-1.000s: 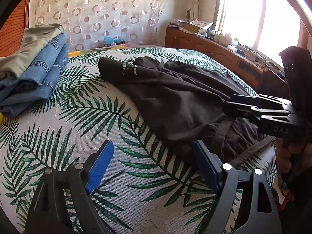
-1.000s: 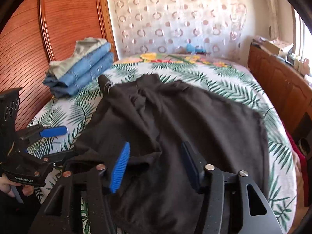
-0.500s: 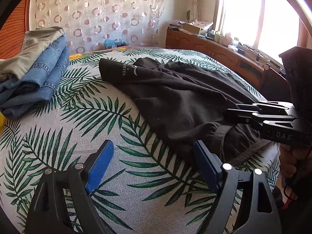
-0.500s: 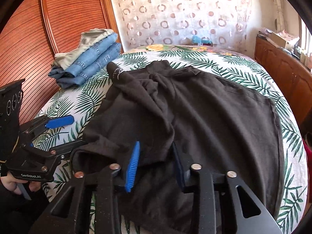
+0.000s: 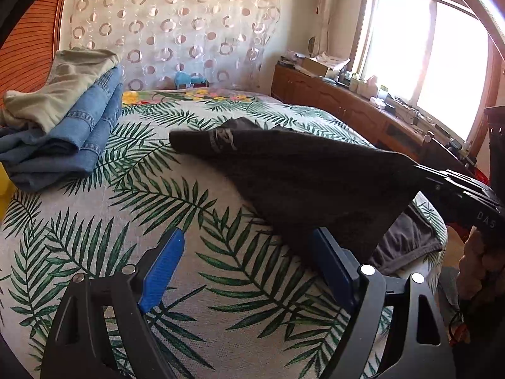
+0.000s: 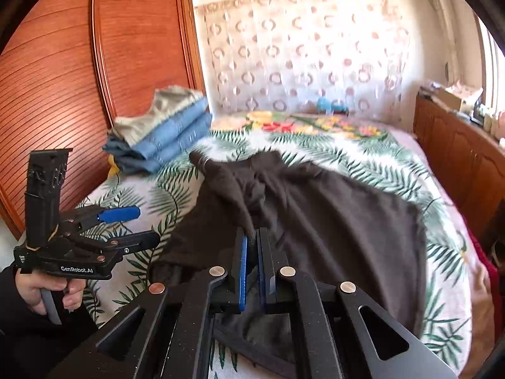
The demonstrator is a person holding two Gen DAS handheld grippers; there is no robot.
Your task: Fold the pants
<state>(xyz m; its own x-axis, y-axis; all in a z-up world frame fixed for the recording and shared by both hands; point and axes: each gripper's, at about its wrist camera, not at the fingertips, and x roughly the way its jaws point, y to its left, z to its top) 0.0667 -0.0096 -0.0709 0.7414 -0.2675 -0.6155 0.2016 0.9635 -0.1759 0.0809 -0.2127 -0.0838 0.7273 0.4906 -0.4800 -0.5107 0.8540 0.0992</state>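
Dark grey pants (image 5: 303,170) (image 6: 331,221) lie spread over the leaf-print bed, with a printed logo near their far end. My right gripper (image 6: 251,237) is shut on a fold of the pants near the waistband and holds that cloth lifted, so it stretches up in a tent shape; it also shows as the right gripper (image 5: 419,169) at the right of the left wrist view. My left gripper (image 5: 246,262) stands open low over the bedspread, its blue pads empty, with its right pad beside the pants' edge. From the right wrist view the left gripper (image 6: 132,224) is at the left, held by a hand.
A stack of folded blue jeans and a beige garment (image 5: 60,120) (image 6: 164,132) sits at the bed's far left by the wooden headboard (image 6: 63,94). A wooden cabinet (image 5: 347,107) with clutter runs under the window on the right. A patterned curtain (image 5: 173,31) hangs behind the bed.
My right gripper closed on the pants fabric and lifted it off the bed, pulling the cloth taut. My left gripper stayed open and nearly still.
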